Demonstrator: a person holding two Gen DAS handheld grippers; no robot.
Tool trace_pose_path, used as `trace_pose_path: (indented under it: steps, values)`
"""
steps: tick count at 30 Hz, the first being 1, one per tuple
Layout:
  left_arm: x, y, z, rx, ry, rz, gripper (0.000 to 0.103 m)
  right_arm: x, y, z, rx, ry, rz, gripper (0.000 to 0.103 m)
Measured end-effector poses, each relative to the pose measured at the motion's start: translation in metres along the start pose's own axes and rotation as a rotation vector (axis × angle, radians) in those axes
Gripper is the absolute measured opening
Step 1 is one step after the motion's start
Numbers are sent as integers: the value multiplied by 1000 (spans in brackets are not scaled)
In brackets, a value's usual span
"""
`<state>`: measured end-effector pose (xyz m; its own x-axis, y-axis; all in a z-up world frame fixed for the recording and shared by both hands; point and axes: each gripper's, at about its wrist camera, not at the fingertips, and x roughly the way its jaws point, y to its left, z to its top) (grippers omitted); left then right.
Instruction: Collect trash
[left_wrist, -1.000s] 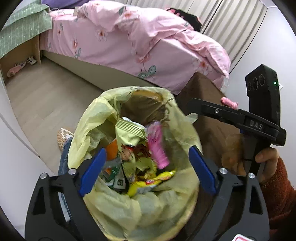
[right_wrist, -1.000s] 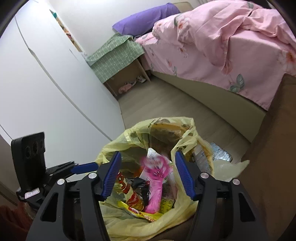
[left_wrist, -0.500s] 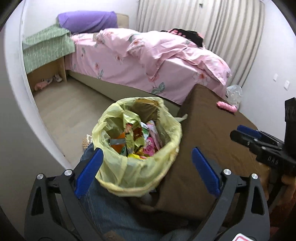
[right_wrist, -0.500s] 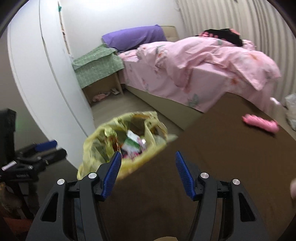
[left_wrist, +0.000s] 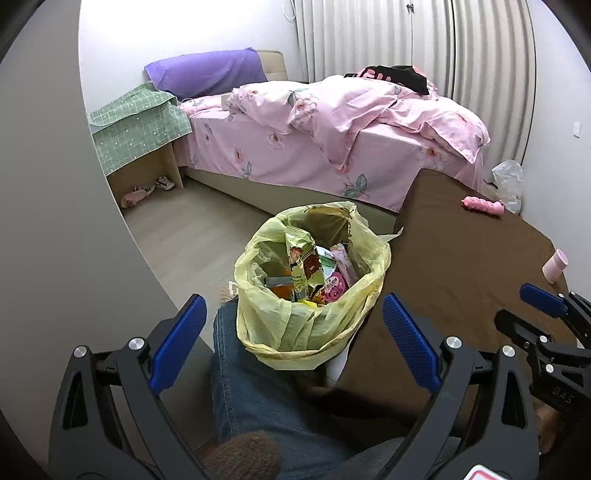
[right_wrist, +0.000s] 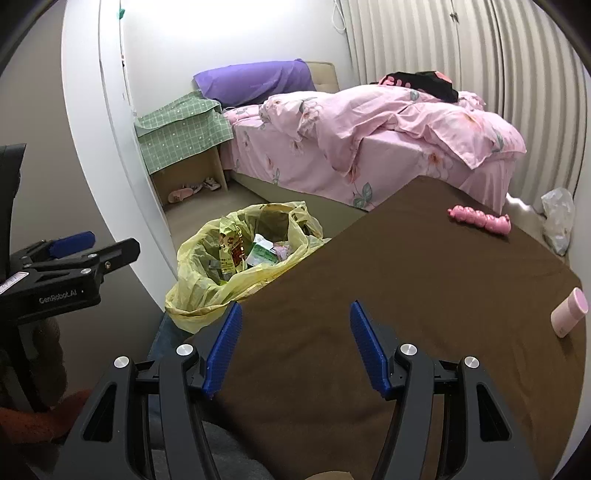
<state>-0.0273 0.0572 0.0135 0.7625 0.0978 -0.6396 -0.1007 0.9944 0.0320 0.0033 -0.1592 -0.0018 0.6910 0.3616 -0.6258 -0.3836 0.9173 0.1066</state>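
Observation:
A yellow trash bag (left_wrist: 310, 325) (right_wrist: 199, 295) stands open beside the brown table, stuffed with snack wrappers (left_wrist: 306, 266). My left gripper (left_wrist: 291, 314) hovers back from it and above, open, with nothing between its blue pads. Over the brown table (right_wrist: 424, 295) my right gripper (right_wrist: 295, 321) is open and empty too. On the table lie a pink knobbly toy (right_wrist: 480, 219) (left_wrist: 482, 205) at the far edge and a pink cup (right_wrist: 569, 312) (left_wrist: 555, 265) on its side at the right. Each gripper shows at the edge of the other's view: the right gripper (left_wrist: 521, 310), the left gripper (right_wrist: 107, 247).
A person's leg in jeans (left_wrist: 251, 373) is beside the bag. A bed with pink bedding (left_wrist: 351, 140) fills the back, with a green-covered nightstand (left_wrist: 144, 129) to its left. A clear plastic bag (right_wrist: 557, 218) lies on the floor past the table. A white wall (right_wrist: 122, 184) curves at the left.
Both grippers have drawn back and up from right over the trash bag. The right one has swung over the brown table. Both stayed open and empty.

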Motion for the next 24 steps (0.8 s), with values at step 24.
trace_pose_path:
  steps: [24]
  values:
    - [11, 2, -2, 2, 31, -42, 92, 6, 10, 0, -2, 18, 17, 57]
